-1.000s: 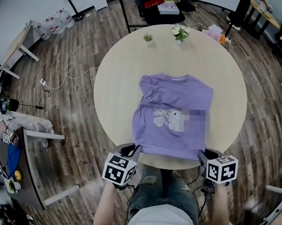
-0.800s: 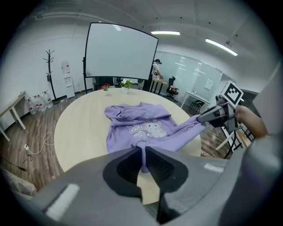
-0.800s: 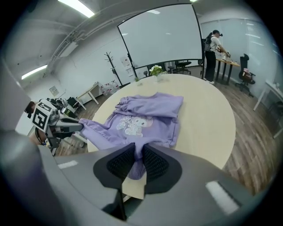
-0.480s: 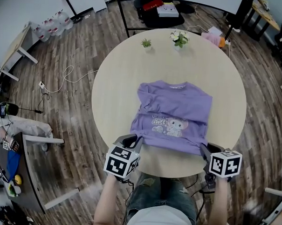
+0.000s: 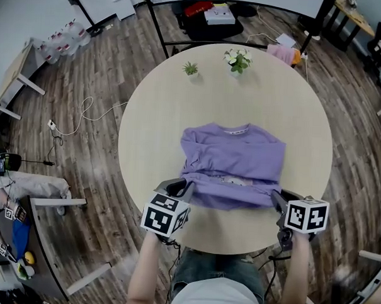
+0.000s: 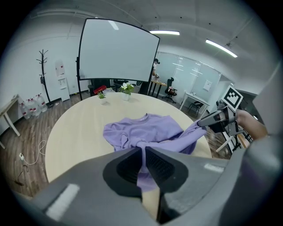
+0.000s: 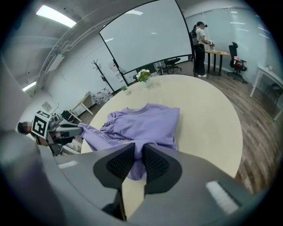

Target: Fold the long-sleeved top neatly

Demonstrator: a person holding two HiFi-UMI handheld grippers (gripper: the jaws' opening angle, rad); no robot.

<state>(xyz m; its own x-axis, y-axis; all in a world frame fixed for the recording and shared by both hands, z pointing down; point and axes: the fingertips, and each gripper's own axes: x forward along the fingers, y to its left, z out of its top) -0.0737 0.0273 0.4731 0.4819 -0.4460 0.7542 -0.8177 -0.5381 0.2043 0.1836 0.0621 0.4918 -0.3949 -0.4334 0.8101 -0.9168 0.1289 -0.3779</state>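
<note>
The purple long-sleeved top (image 5: 233,162) lies on the round beige table (image 5: 160,115), collar toward the far side. Its lower hem is lifted and carried over the body, so the printed front is mostly covered. My left gripper (image 5: 187,188) is shut on the hem's left corner, with purple cloth (image 6: 142,155) pinched between its pads. At the hem's right corner my right gripper (image 5: 276,197) is also shut, cloth (image 7: 137,154) between its pads. Each gripper shows in the other's view: the right gripper (image 6: 208,121) and the left gripper (image 7: 73,130), with the hem stretched between them.
Two small potted plants (image 5: 190,69) (image 5: 237,57) stand at the table's far edge. Wood floor surrounds the table, with a cable (image 5: 85,112) at left and desks beyond. A person (image 7: 200,42) stands at a far desk in the right gripper view.
Both grippers have carried the hem from the near table edge toward the collar. The fold has grown, and the printed front has gone from full view to nearly covered.
</note>
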